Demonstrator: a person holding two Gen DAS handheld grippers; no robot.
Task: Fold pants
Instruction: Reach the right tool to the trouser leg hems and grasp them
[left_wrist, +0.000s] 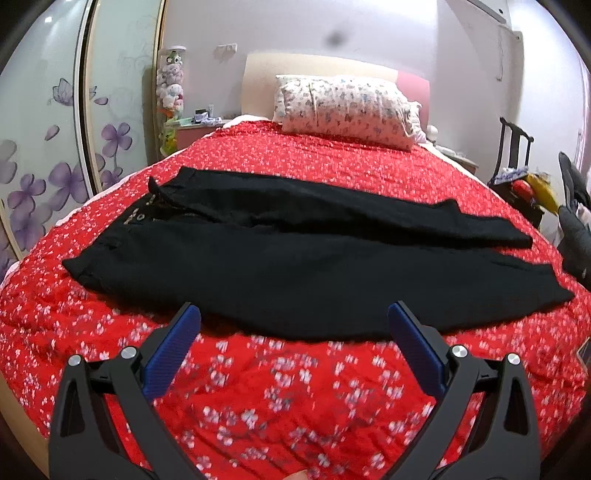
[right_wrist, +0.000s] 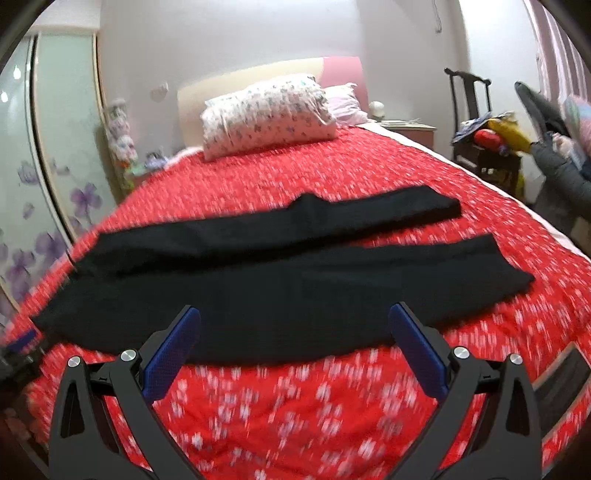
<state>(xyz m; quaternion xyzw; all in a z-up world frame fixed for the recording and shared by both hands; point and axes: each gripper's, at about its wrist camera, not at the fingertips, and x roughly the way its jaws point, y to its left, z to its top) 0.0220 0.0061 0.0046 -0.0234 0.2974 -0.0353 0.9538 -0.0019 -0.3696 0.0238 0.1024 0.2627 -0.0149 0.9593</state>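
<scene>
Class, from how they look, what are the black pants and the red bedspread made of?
Pants: probably a soft matte woven or knit fabric; they lie limp with no shine. Bedspread: apparently printed cloth, maybe cotton, matte red with small white flowers.

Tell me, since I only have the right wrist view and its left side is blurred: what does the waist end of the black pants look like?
Observer: The waistband is at the left end of the black pants, and the fly looks open, with the zipper showing.
Operator: Is the left gripper holding anything?
Observer: No. The left gripper is open and empty, above the red bedspread, with its fingertips at the pants' near edge.
</scene>
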